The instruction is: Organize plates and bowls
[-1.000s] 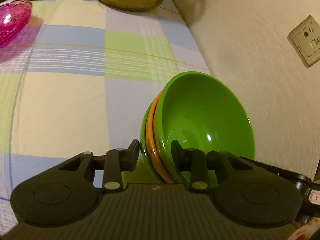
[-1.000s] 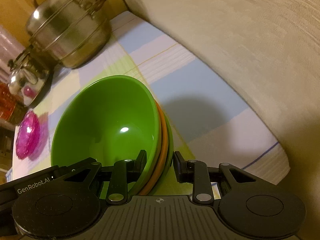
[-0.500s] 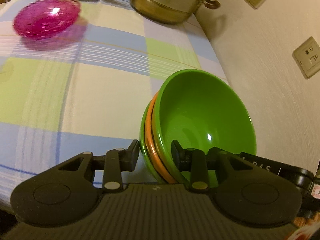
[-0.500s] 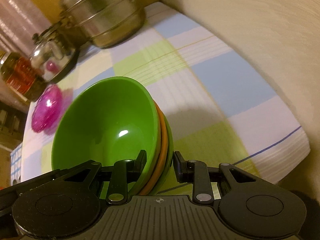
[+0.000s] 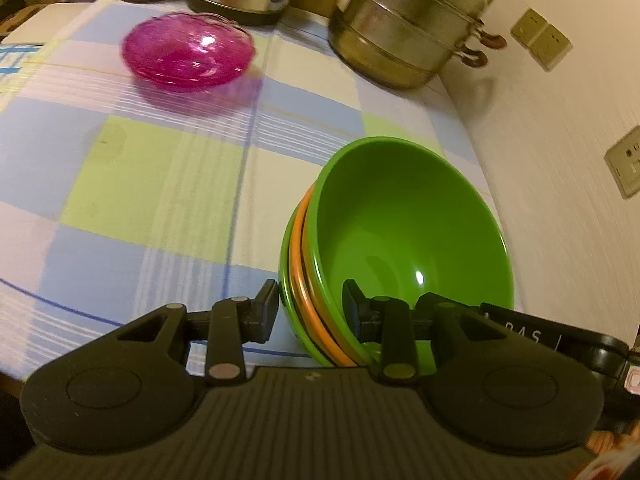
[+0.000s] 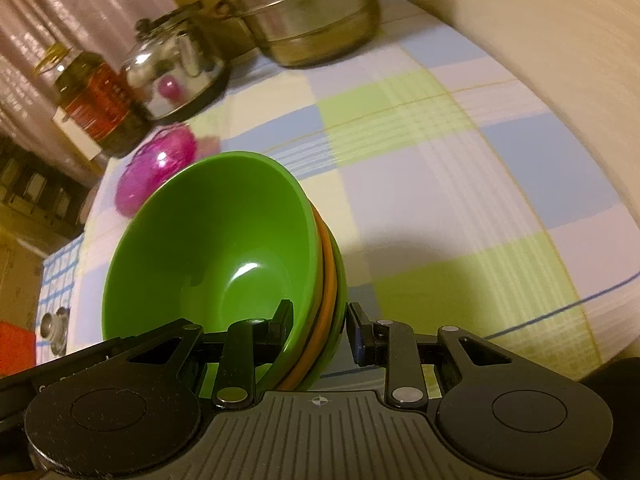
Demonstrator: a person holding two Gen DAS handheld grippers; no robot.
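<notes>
Left gripper (image 5: 310, 306) pinched on near rim of bowl stack (image 5: 392, 248), one finger outside, one inside the top bowl. Right gripper (image 6: 320, 326) clamped on the opposite rim, same straddle. Stack of three nested bowls, green-orange-green, held between both, over the checked tablecloth (image 5: 160, 184) near the wall (image 5: 560, 200); probably lifted clear of the cloth, hard to confirm through fisheye.

Handling guess: looks like plastic, so light, stiff, glossy, slick under the pads. Rim pinch through all three layers fine; risk of inner bowls sliding out if tilted further. Best kept level, both grips equal.

Around: pink glass bowl (image 5: 188, 56) well apart, far side, fragile. Steamer pot (image 5: 404, 36) at back by wall, kettle (image 6: 176, 68) and oil bottle (image 6: 96, 104) beyond. Open cloth between stack and pink bowl; wall close on one side limits swing.
</notes>
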